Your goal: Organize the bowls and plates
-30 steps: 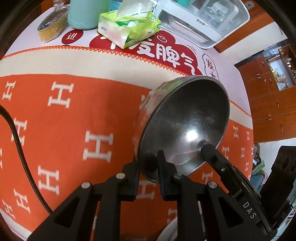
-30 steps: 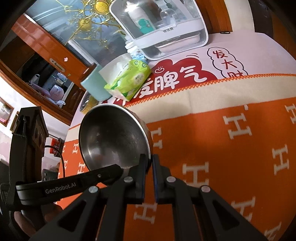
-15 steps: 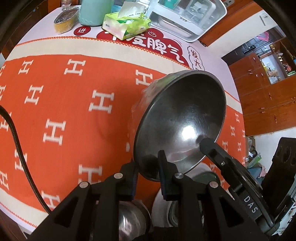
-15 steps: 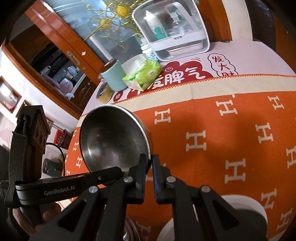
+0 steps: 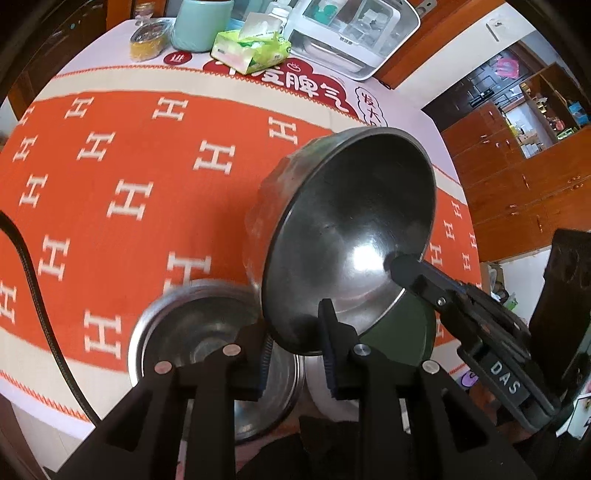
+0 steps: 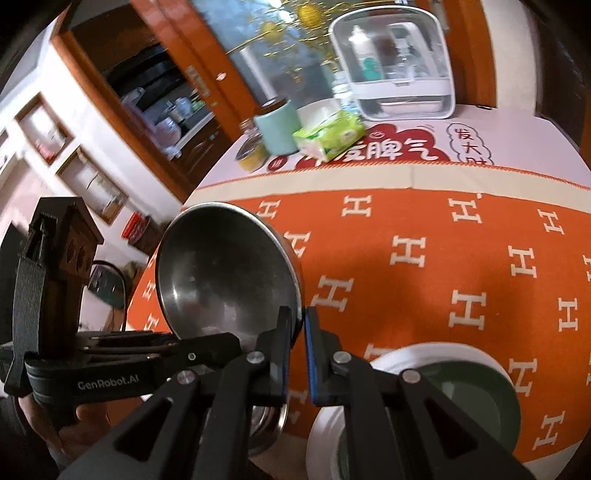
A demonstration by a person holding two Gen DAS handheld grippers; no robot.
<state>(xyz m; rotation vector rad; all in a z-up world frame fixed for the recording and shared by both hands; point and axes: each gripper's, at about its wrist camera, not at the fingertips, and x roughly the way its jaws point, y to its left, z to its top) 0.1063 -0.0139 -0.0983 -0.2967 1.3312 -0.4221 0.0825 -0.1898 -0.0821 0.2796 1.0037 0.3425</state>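
Note:
A steel bowl point(image 5: 354, 229) hangs tilted in the air over the orange tablecloth. My right gripper point(image 6: 297, 332) is shut on its rim. My left gripper point(image 5: 293, 343) has the opposite rim between its jaws, which are opening, and a gap shows beside the left pad. In the right wrist view the same bowl point(image 6: 221, 273) sits left of centre with the left gripper's fingers point(image 6: 207, 343) across its lower edge. Below lie a second steel bowl point(image 5: 207, 332) and a white plate point(image 6: 406, 358) holding a dark green bowl point(image 6: 476, 398).
At the table's far side stand a teal mug point(image 5: 201, 24), a green tissue pack point(image 5: 251, 51), a small tin point(image 5: 147, 40) and a white lidded box point(image 5: 354, 33). A black cable point(image 5: 33, 280) runs down the left. A hand point(image 6: 44, 424) holds the left gripper.
Both grippers carried the bowl back toward the table's near edge and upward. The second steel bowl and the plate with the green bowl came into view beneath. The left jaws widened.

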